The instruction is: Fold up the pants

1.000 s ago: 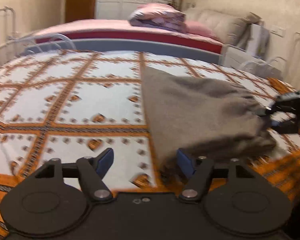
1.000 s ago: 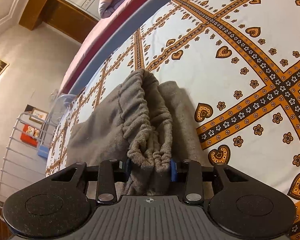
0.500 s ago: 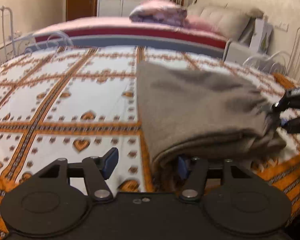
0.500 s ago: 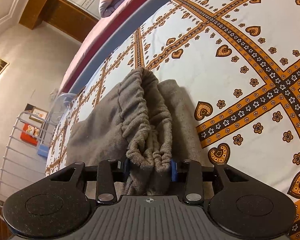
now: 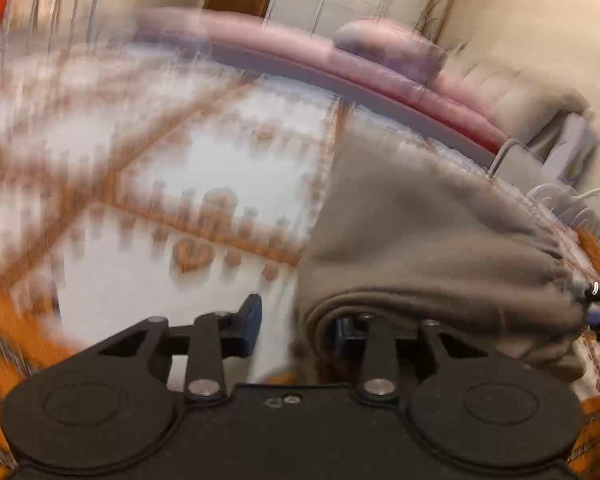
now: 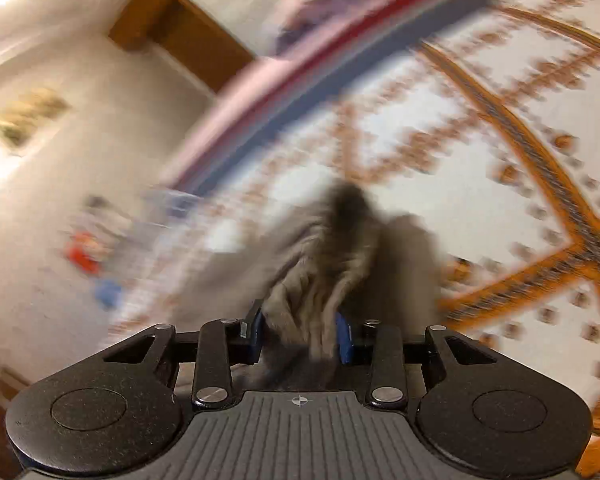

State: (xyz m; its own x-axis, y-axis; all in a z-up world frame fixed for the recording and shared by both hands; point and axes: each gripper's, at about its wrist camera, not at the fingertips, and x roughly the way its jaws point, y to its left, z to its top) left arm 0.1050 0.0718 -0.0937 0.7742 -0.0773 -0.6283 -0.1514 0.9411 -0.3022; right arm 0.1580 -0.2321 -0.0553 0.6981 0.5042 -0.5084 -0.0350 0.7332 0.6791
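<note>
Pants: your grey pants (image 5: 428, 240) lie partly folded on the patterned bedspread (image 5: 220, 168), toward its near right side.
Handling: judge them soft, thick and limp; layers will sag and slide unless pinched together.
Hold points: take the gathered waistband and the stacked folded edge.
Left gripper (image 5: 296, 320): closing on the near fold; one finger hidden beneath, so whether it pinches yet you cannot tell.
Right gripper (image 6: 300, 334): clamped on the bunched waistband.
Axis: runs between your grippers, waistband at the right one.
</note>
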